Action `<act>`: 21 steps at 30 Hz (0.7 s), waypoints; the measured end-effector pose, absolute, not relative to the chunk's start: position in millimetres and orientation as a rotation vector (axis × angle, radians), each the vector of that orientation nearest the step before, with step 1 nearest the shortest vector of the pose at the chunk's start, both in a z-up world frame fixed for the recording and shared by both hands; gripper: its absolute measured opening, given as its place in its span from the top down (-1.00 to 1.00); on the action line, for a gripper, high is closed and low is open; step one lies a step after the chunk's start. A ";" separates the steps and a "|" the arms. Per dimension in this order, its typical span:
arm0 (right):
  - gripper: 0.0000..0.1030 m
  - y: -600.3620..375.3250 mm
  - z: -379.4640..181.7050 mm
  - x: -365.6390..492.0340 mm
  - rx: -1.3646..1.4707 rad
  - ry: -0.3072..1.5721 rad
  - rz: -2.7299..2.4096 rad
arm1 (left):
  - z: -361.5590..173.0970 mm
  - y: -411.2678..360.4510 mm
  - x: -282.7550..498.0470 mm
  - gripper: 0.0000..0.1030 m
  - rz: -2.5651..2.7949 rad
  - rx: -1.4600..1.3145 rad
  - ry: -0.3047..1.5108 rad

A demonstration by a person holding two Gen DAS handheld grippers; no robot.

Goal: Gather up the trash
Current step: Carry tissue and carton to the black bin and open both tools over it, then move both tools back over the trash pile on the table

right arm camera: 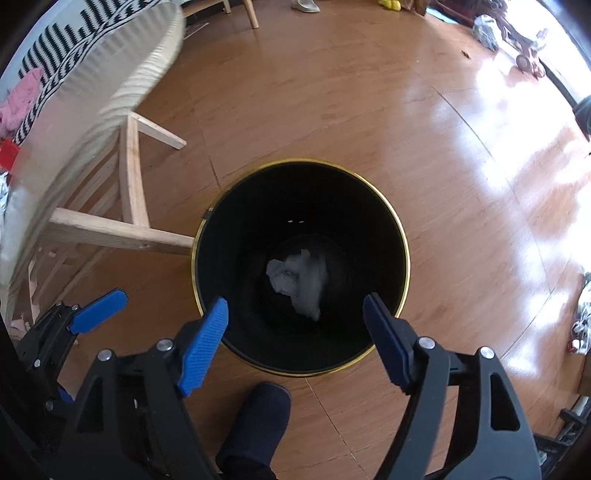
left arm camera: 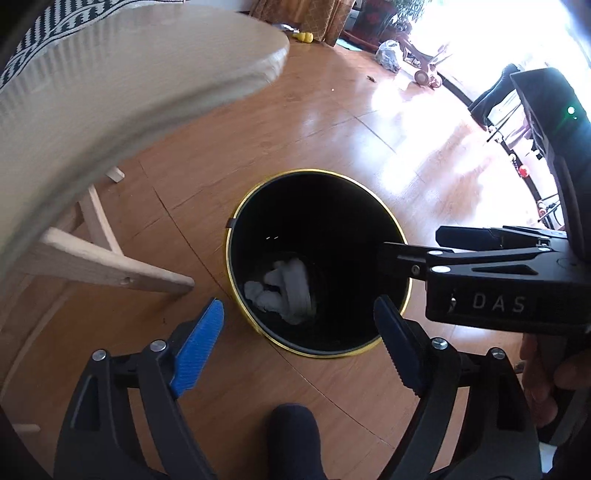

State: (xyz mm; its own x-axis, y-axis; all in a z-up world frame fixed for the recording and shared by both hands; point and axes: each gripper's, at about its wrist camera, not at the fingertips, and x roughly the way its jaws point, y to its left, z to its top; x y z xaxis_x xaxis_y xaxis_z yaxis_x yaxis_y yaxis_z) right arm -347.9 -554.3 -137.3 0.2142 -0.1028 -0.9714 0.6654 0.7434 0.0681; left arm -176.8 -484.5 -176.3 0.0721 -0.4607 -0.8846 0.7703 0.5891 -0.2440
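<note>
Both claws, left (left arm camera: 299,325) and right (right arm camera: 295,319), gape empty above binned, seemingly paper, trash (right arm camera: 299,282).

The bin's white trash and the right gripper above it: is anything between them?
No. In the right wrist view, only dark bin interior separates the open right gripper from the crumpled trash.

Home living rm: wood floor (right arm camera: 332,110), wooden-leg table (right arm camera: 133,162), curtains (left arm camera: 295,14), trash bin (right arm camera: 402,236).
</note>
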 end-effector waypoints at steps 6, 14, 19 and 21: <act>-0.43 -505.0 -84.3 -326.2 0.403 1.221 -0.529 | -120.2 -437.0 -177.8 -0.58 -0.963 0.319 1.118; -0.44 -421.5 -24.8 -253.5 0.274 1.107 -0.404 | -40.2 -314.5 -131.6 -0.72 -0.821 0.267 0.993; -0.44 -354.2 -22.5 -177.0 0.206 1.111 -0.270 | -23.5 -203.7 -68.2 -0.72 -0.590 0.180 0.955; -0.44 -321.8 -20.7 -149.1 0.173 1.106 -0.214 | -19.0 -163.7 -50.0 -0.72 -0.518 0.135 0.949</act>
